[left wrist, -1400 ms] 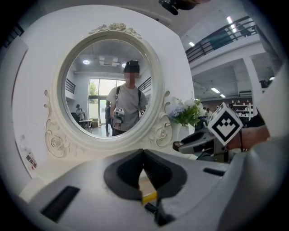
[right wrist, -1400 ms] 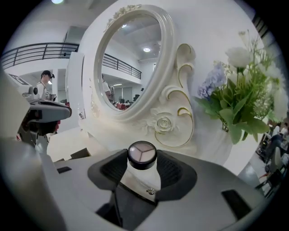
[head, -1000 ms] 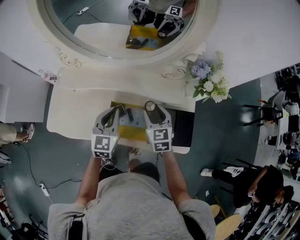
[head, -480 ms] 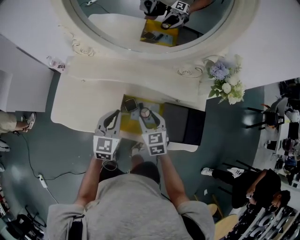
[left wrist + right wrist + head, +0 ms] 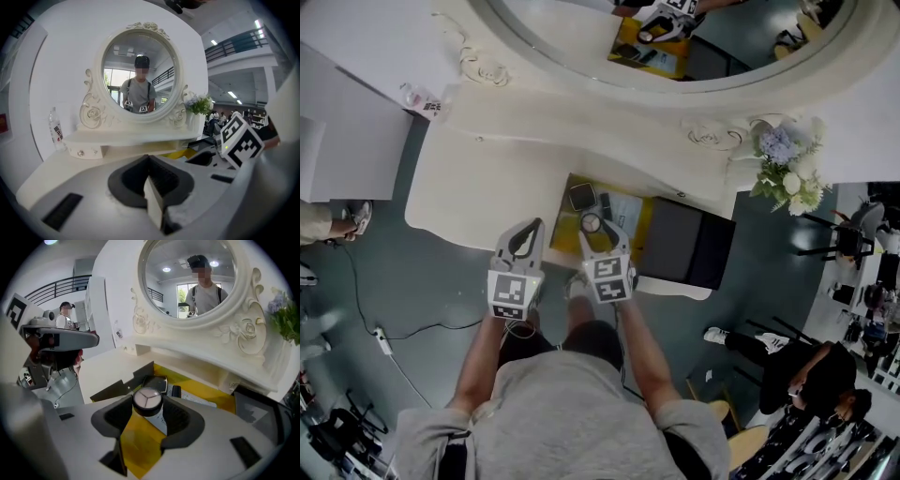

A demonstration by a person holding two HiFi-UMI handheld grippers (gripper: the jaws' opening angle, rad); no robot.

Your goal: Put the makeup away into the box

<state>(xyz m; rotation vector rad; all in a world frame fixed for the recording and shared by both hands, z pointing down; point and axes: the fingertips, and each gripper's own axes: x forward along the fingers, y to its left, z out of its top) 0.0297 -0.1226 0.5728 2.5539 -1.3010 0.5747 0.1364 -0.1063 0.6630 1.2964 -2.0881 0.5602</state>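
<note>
An open yellow box (image 5: 630,214) lies on the cream dressing table (image 5: 487,187); in the right gripper view the box (image 5: 206,397) holds a dark square compact (image 5: 154,382) and a small black piece (image 5: 176,391). My right gripper (image 5: 592,227) is shut on a round dark jar with a white lid (image 5: 591,222), held over the box's near part. From the right gripper view (image 5: 148,411) the jar (image 5: 147,401) sits between the pads. My left gripper (image 5: 532,226) hangs left of the box, shut and empty, its pads (image 5: 152,185) meeting.
A black box lid (image 5: 689,246) lies right of the yellow box. A water bottle (image 5: 422,100) stands at the table's far left, a bunch of flowers (image 5: 787,169) at the far right. The round mirror (image 5: 139,77) rises behind. The table's near edge is just under the grippers.
Both grippers have come lower toward the table, and more of the yellow box shows beyond them. The right one still holds the jar.
</note>
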